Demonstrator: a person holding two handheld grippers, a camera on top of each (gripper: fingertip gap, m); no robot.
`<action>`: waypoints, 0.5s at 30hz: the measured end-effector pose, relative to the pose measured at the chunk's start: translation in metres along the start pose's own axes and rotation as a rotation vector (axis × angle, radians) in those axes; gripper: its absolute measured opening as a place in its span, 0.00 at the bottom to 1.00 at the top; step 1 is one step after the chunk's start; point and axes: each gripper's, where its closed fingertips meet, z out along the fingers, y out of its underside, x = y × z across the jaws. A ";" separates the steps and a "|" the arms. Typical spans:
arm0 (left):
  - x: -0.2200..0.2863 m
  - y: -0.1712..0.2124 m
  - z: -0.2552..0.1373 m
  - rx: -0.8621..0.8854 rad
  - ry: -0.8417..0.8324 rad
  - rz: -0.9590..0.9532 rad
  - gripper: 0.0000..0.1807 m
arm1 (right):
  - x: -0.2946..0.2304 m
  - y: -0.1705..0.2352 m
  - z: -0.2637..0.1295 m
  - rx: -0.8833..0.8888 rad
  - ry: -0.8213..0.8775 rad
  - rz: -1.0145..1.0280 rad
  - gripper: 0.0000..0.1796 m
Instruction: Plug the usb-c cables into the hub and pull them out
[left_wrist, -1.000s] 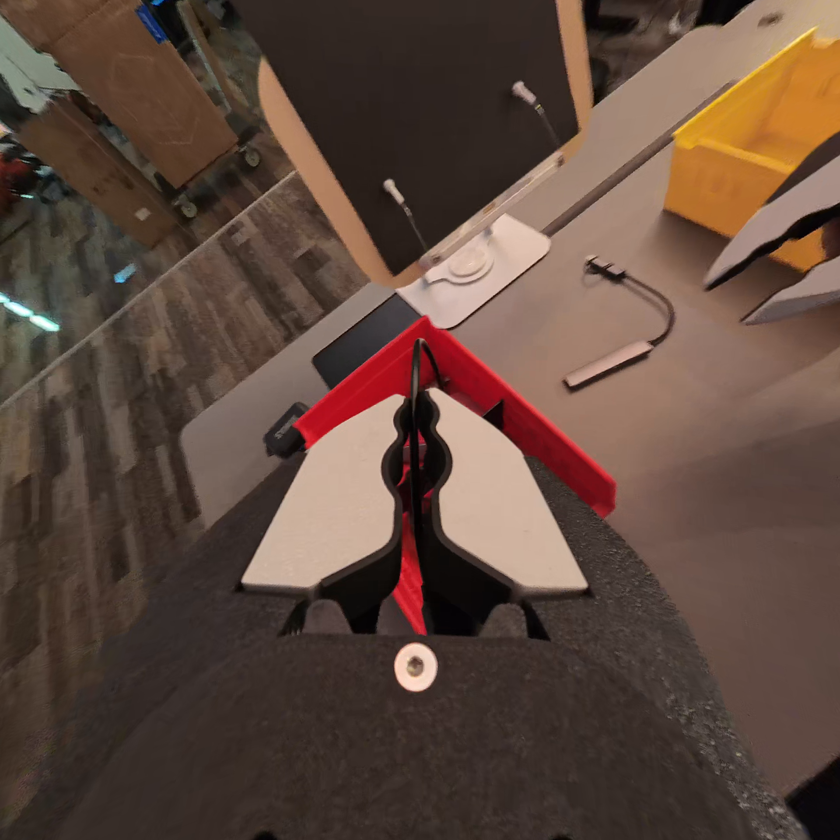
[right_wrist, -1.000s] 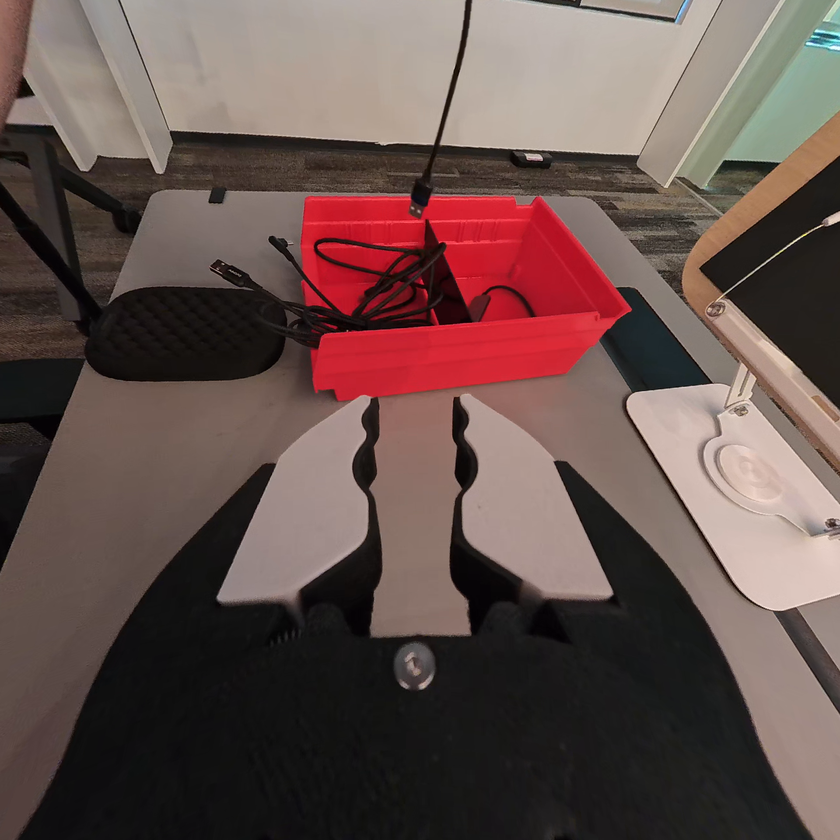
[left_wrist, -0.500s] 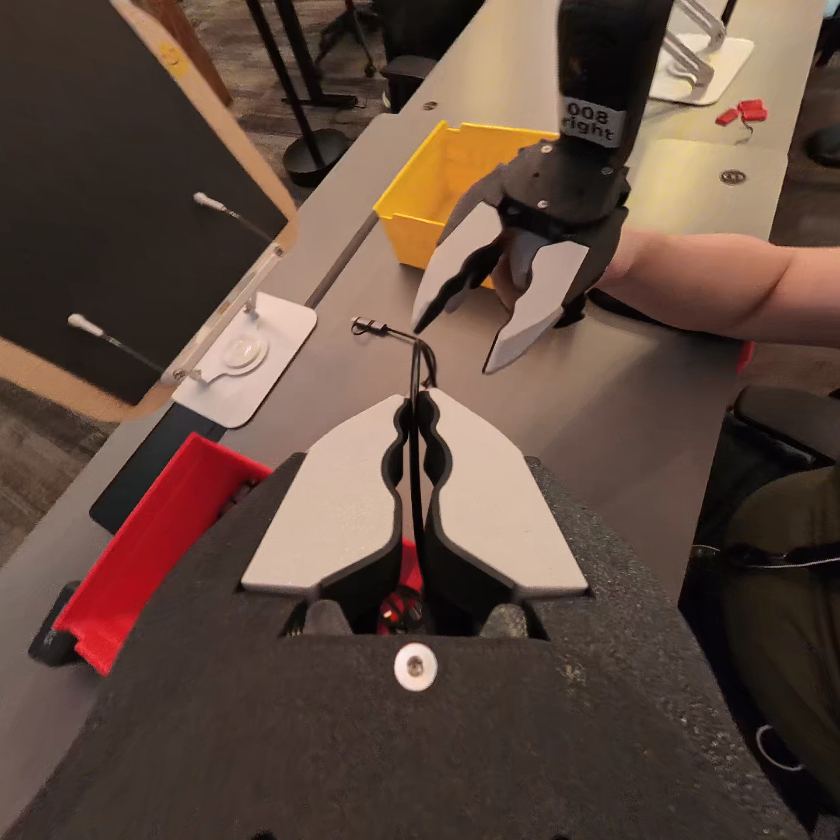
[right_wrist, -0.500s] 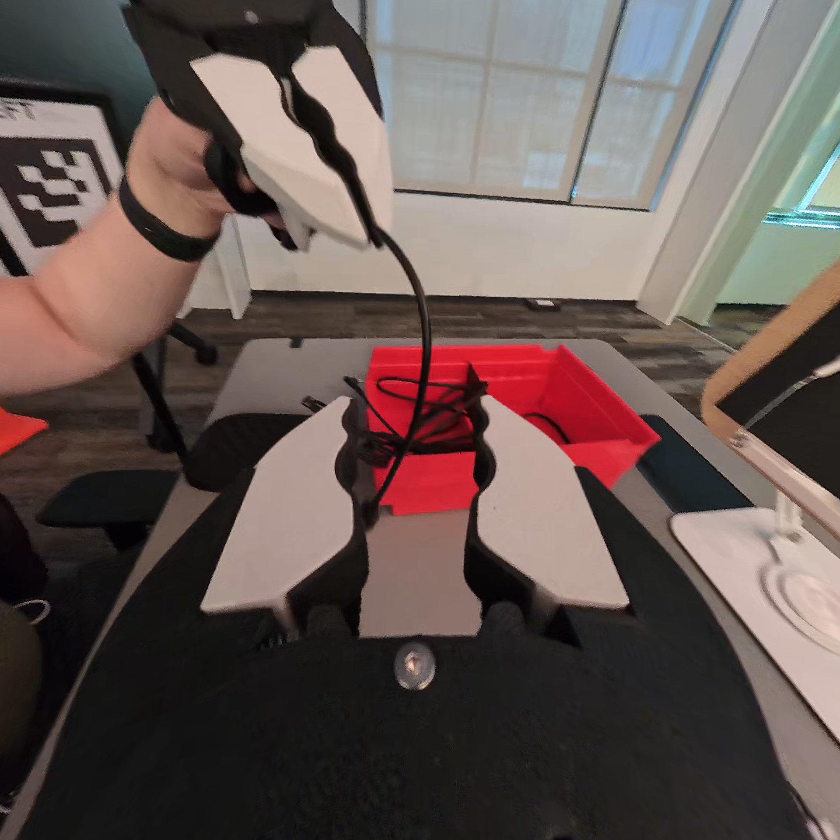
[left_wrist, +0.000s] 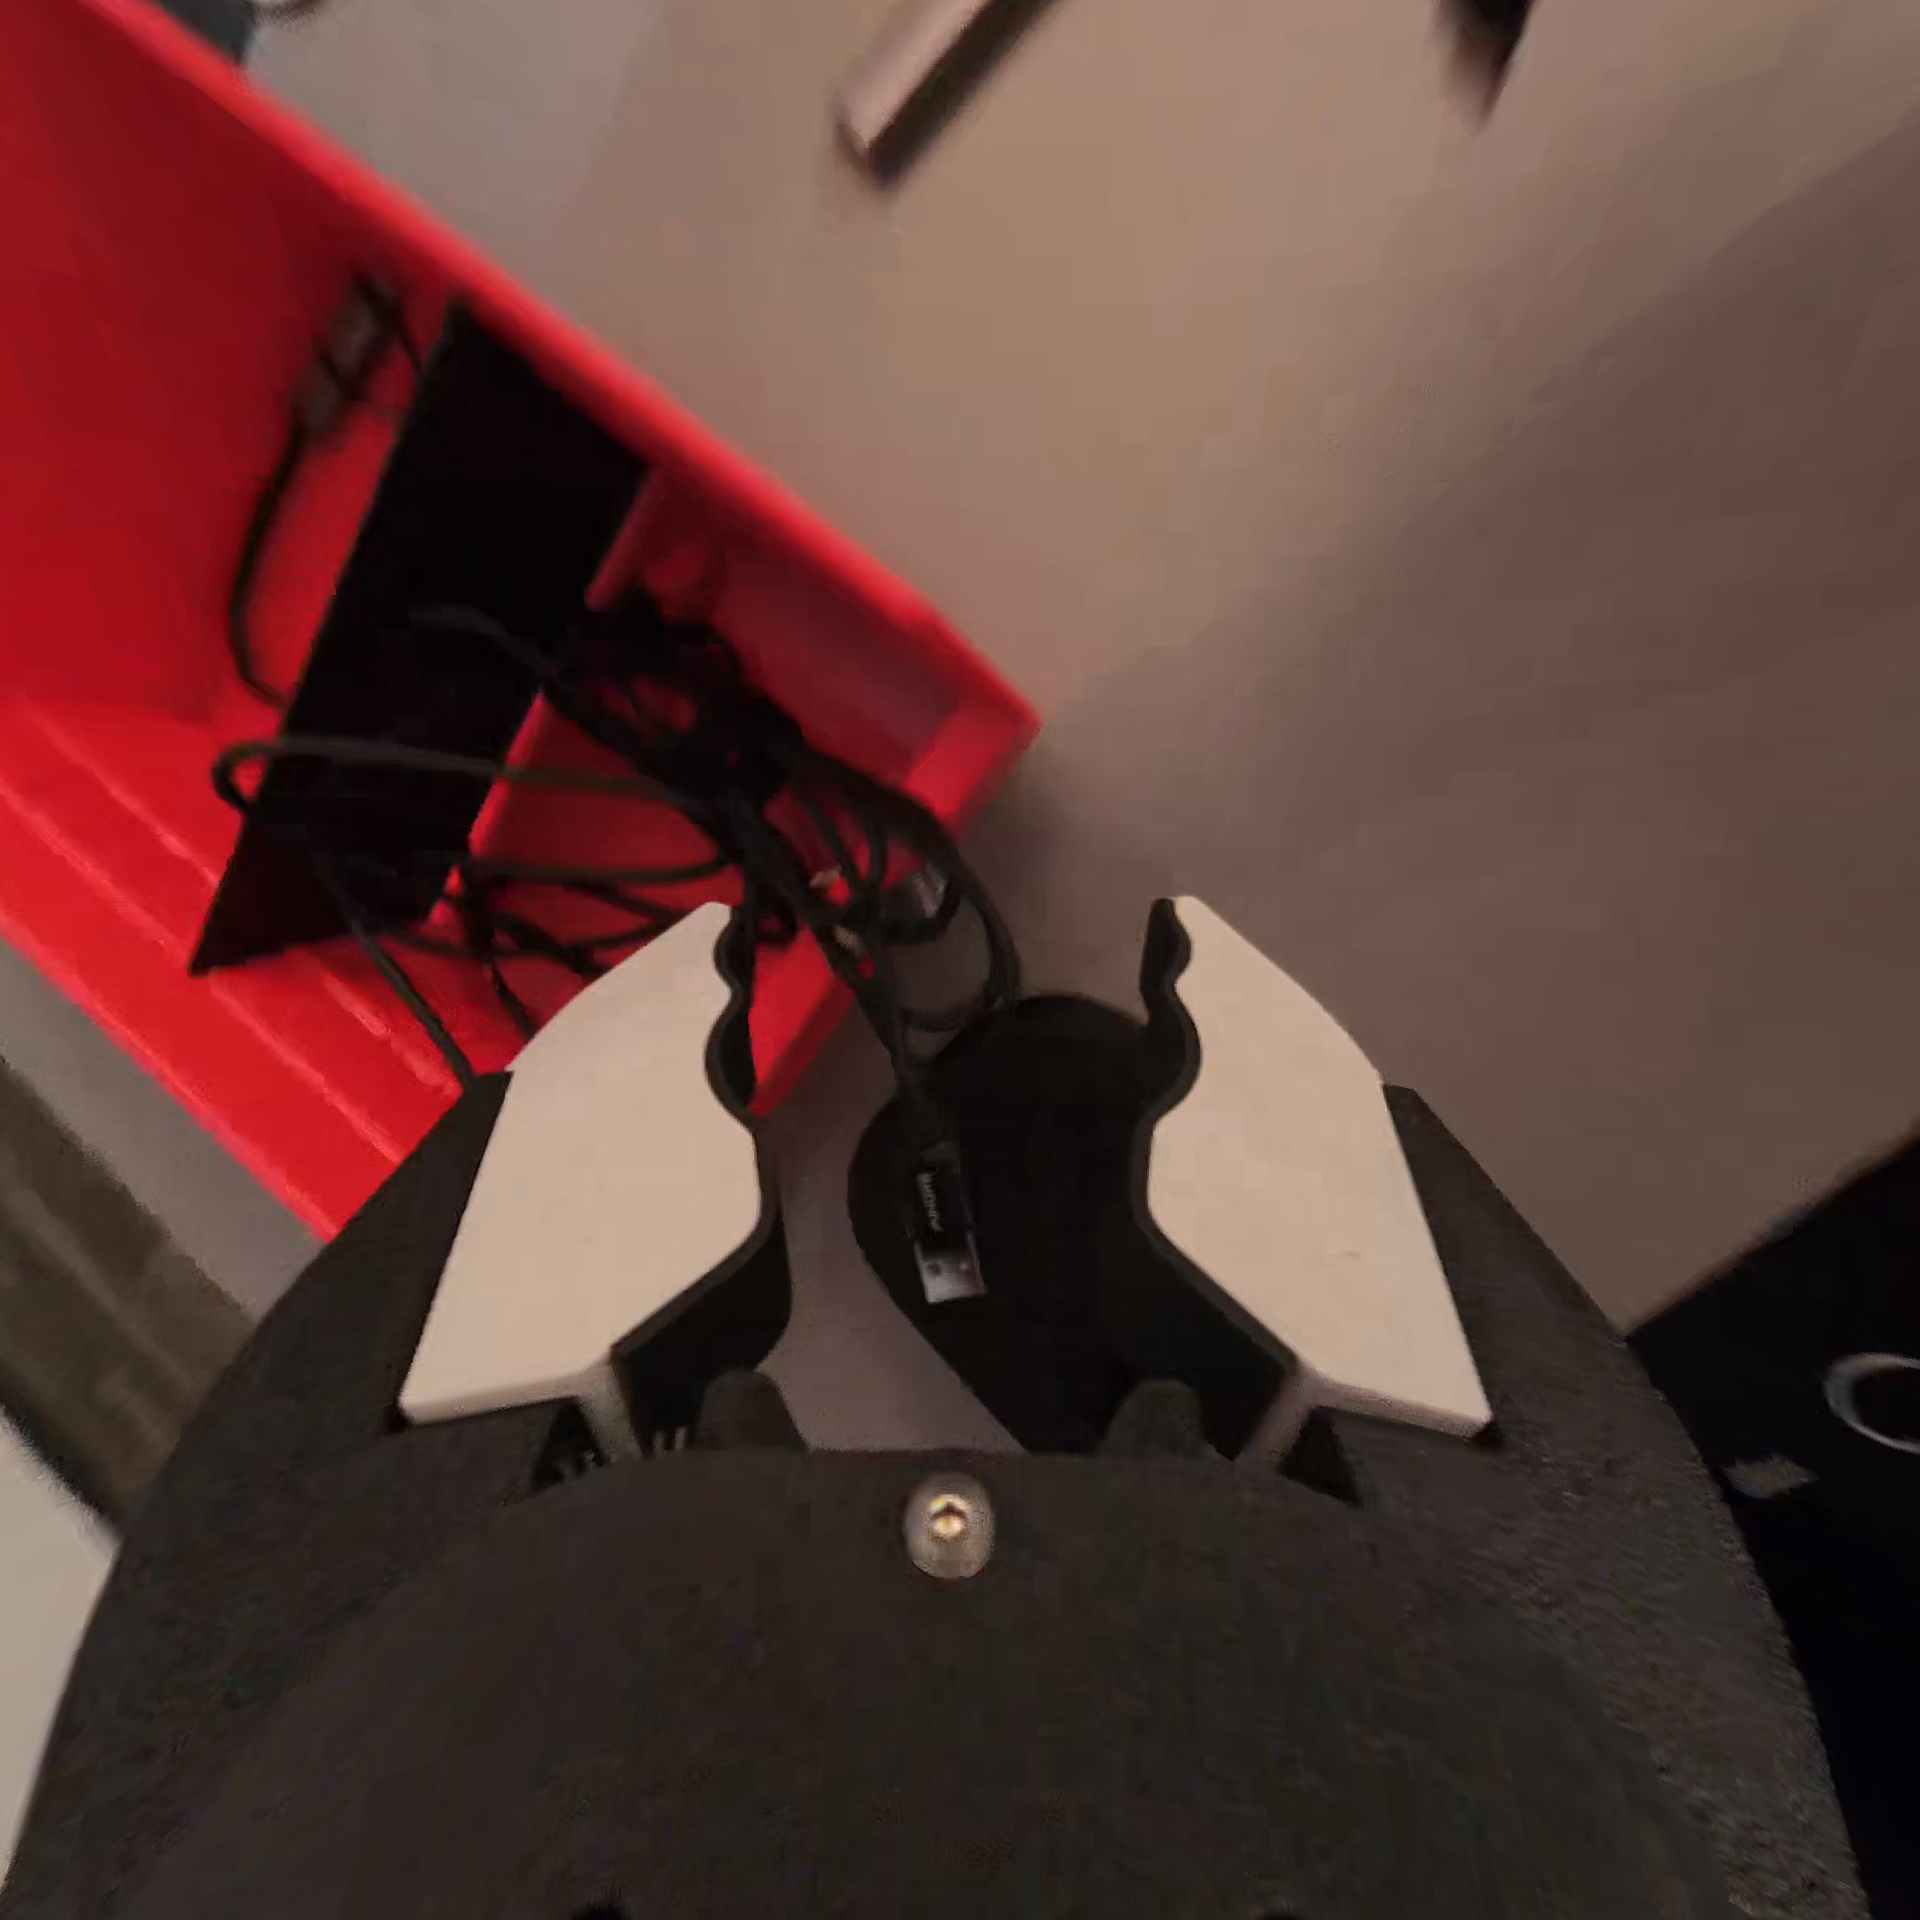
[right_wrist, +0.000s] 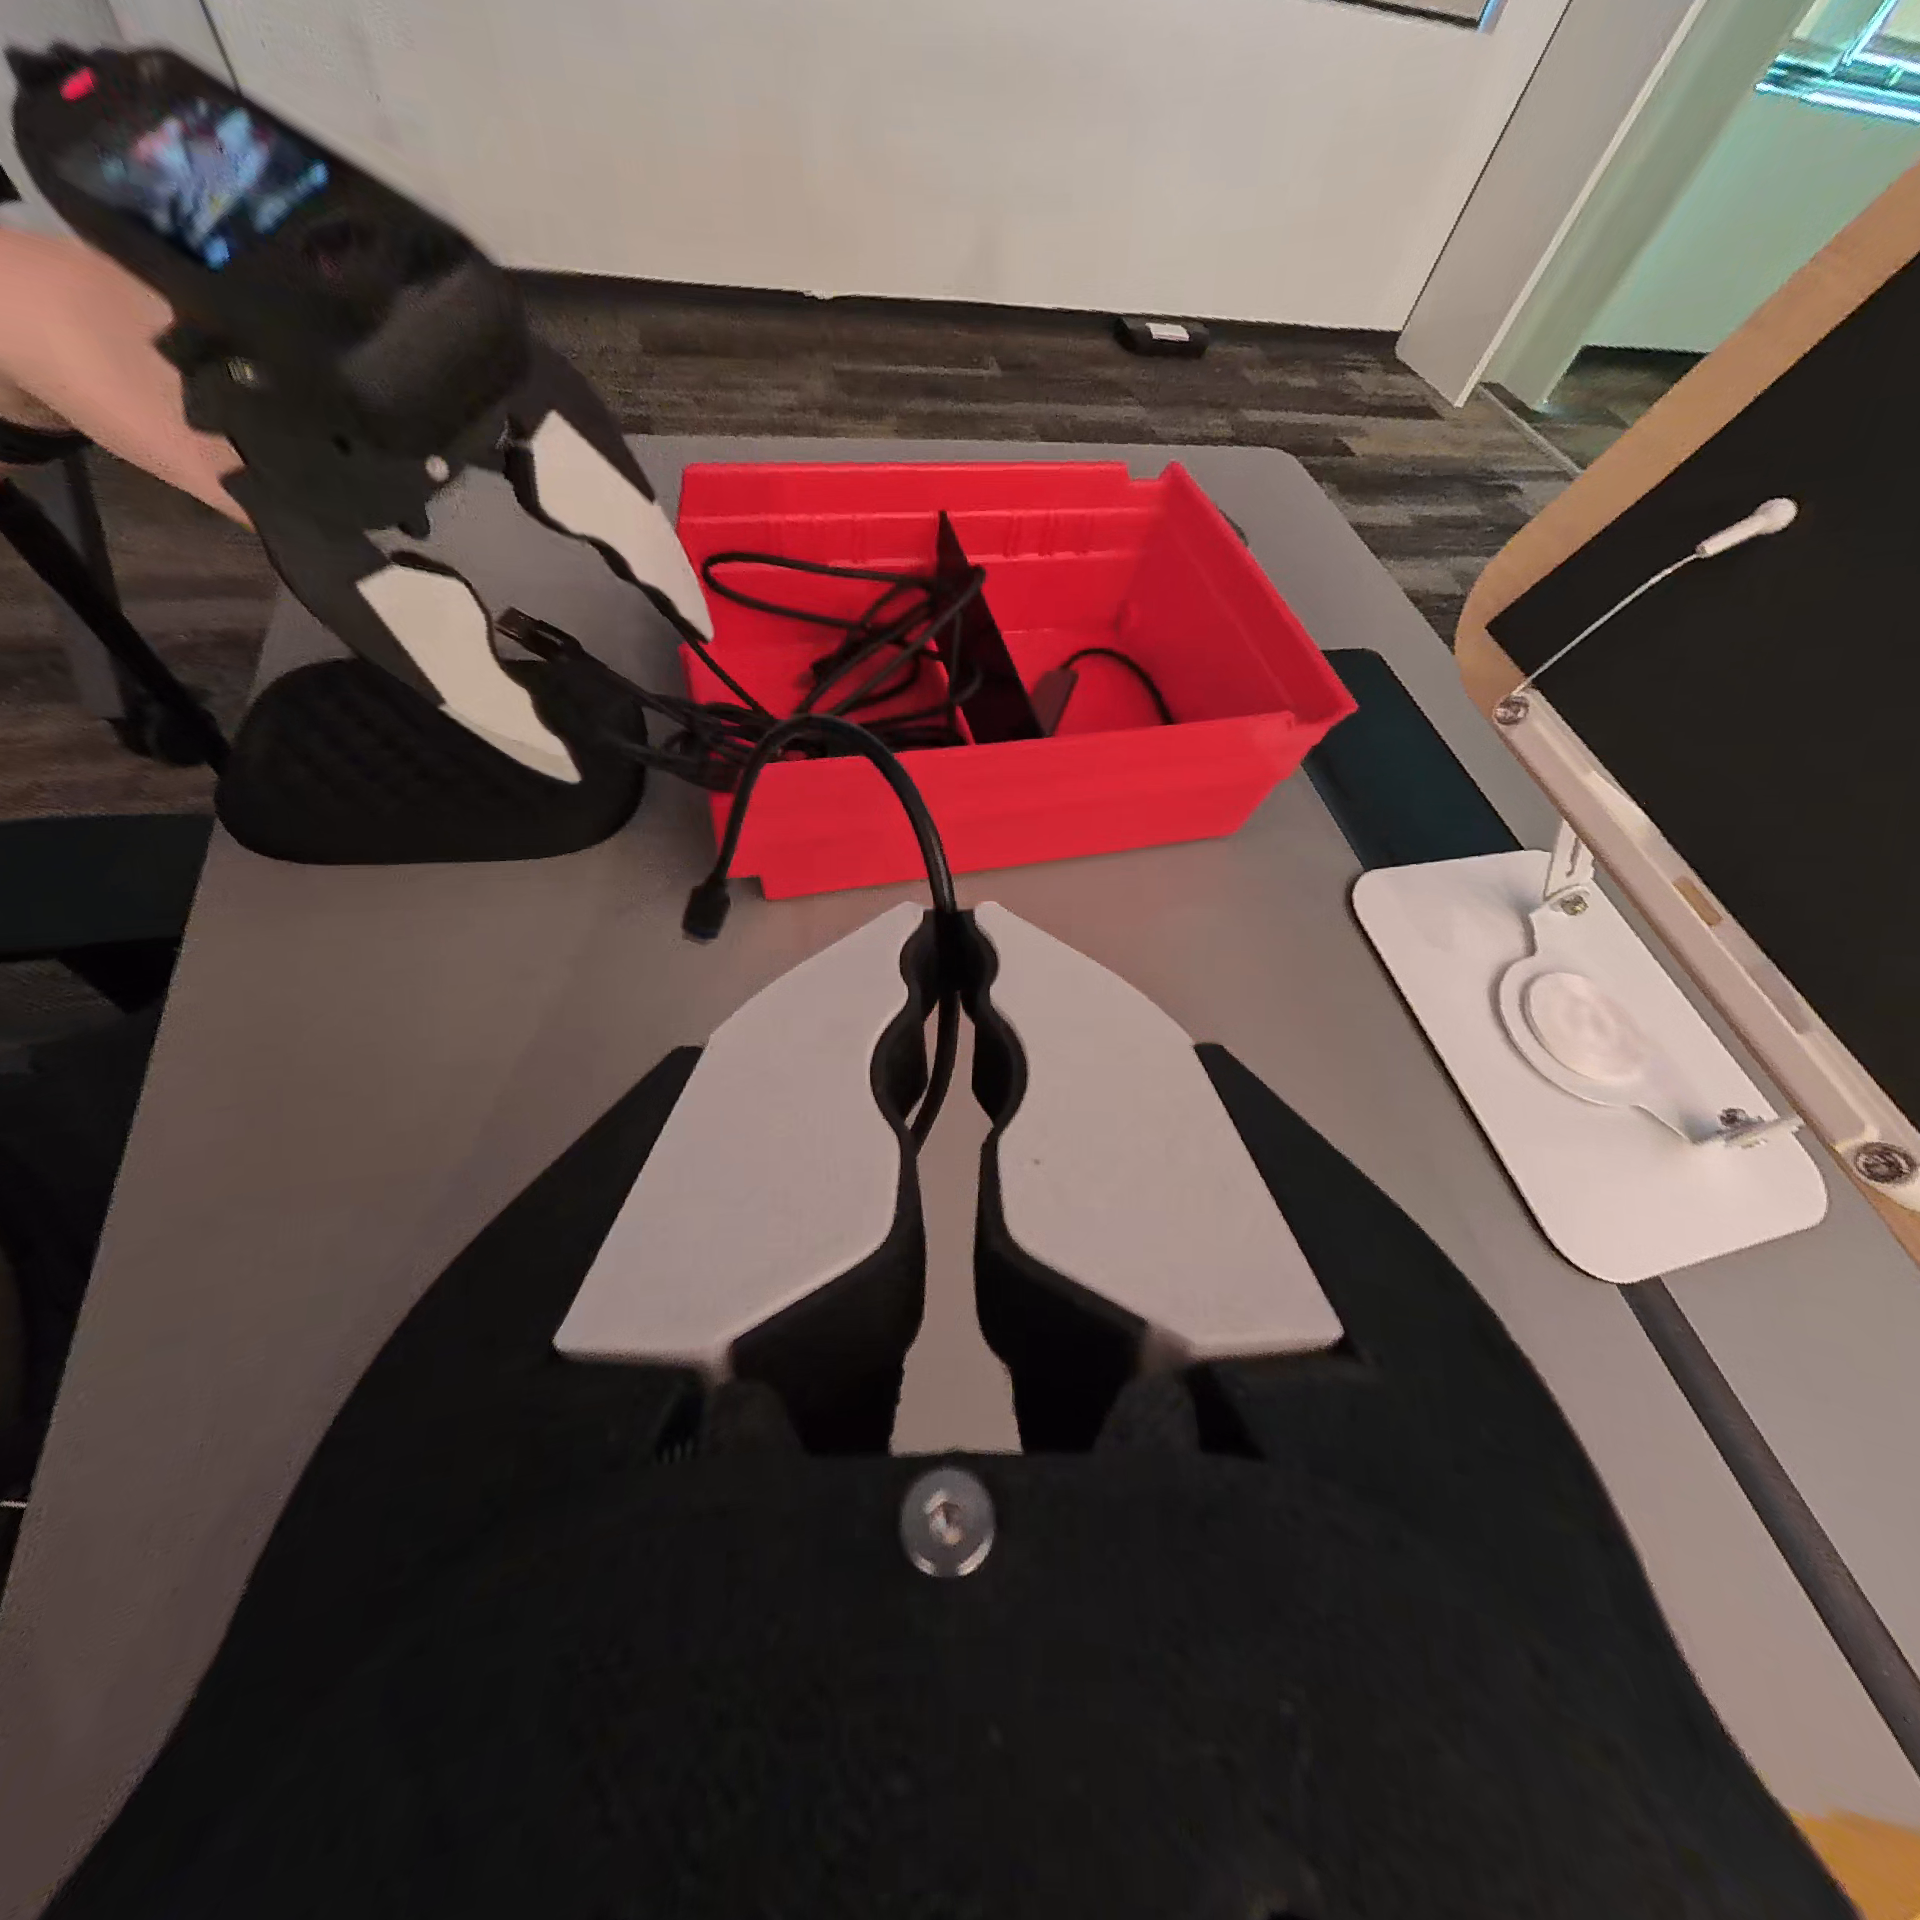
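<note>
Spilling cables (right_wrist: 831, 665) crowd the red bin's (right_wrist: 1039, 821) rim.

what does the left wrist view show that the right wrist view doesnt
Only the left wrist view shows the hub, blurred at the top, and a USB plug lying between the open left hand-held gripper. Only the right wrist view shows the right hand-held gripper shut on a black cable, and the white stand base. Both show the red bin of tangled cables and the grey table.
</note>
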 end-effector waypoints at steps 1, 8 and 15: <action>-0.004 0.008 0.009 -0.021 -0.042 0.006 0.40 | 0.002 0.001 -0.001 -0.005 0.006 -0.001 0.02; -0.027 0.028 0.024 -0.079 -0.075 0.037 0.22 | 0.005 0.002 -0.007 0.002 0.006 0.007 0.02; -0.106 0.053 0.001 -0.164 -0.179 -0.038 0.08 | 0.007 0.003 -0.011 0.000 0.003 0.009 0.02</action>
